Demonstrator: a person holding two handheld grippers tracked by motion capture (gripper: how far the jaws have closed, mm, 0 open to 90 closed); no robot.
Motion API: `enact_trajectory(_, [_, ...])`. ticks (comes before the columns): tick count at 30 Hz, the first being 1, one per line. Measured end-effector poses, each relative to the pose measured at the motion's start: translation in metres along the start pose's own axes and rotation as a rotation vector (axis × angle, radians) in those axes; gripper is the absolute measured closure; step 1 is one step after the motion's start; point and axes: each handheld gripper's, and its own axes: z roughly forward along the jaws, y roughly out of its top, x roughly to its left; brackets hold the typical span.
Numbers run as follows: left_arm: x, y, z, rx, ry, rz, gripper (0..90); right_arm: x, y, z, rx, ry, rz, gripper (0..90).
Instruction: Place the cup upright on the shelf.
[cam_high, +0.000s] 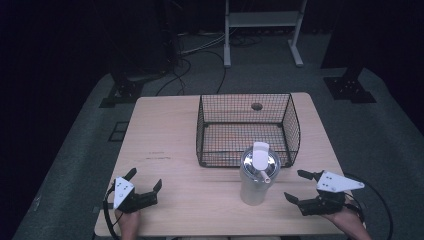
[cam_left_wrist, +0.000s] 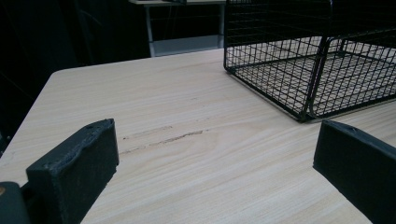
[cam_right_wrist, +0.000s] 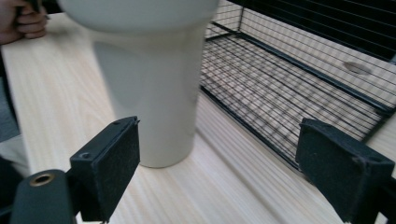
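Note:
A pale tumbler (cam_high: 254, 181) with a clear lid and a white straw stands upright on the wooden table (cam_high: 165, 130), just in front of a black wire basket (cam_high: 248, 129). My right gripper (cam_high: 299, 186) rests open near the front right edge, a short way right of the tumbler. In the right gripper view the tumbler (cam_right_wrist: 149, 88) stands ahead and left of the gap between my jaws, untouched. My left gripper (cam_high: 145, 181) lies open at the front left, with only bare table between its jaws. The basket (cam_left_wrist: 308, 56) looks empty.
A round hole (cam_high: 257, 106) marks the tabletop behind the basket. A dark scuff (cam_left_wrist: 163, 137) runs across the wood ahead of my left gripper. Beyond the table stand a white frame (cam_high: 262, 30), dark stands and floor cables.

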Motion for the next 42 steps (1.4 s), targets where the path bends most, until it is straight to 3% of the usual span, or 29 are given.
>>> enact_trajectory(7, [0.0, 0.0, 0.0, 0.001, 0.001, -0.001, 0.0, 0.011, 0.006, 0.009, 0.012, 0.054, -0.036, 12.9])
enact_trajectory(18, [0.0, 0.0, 0.0, 0.001, -0.001, -0.002, 0.0, 0.025, 0.013, 0.02, 0.002, 0.1, -0.045, 12.7])
enact_trajectory(24, [0.0, 0.0, 0.0, -0.001, -0.001, -0.001, 0.0, 0.029, 0.014, 0.03, 0.006, 0.099, -0.05, 12.2])
enact_trajectory(42, [0.001, 0.0, -0.001, -0.004, -0.001, -0.002, 0.0, 0.032, 0.019, 0.056, -0.013, 0.103, 0.0, 10.1])
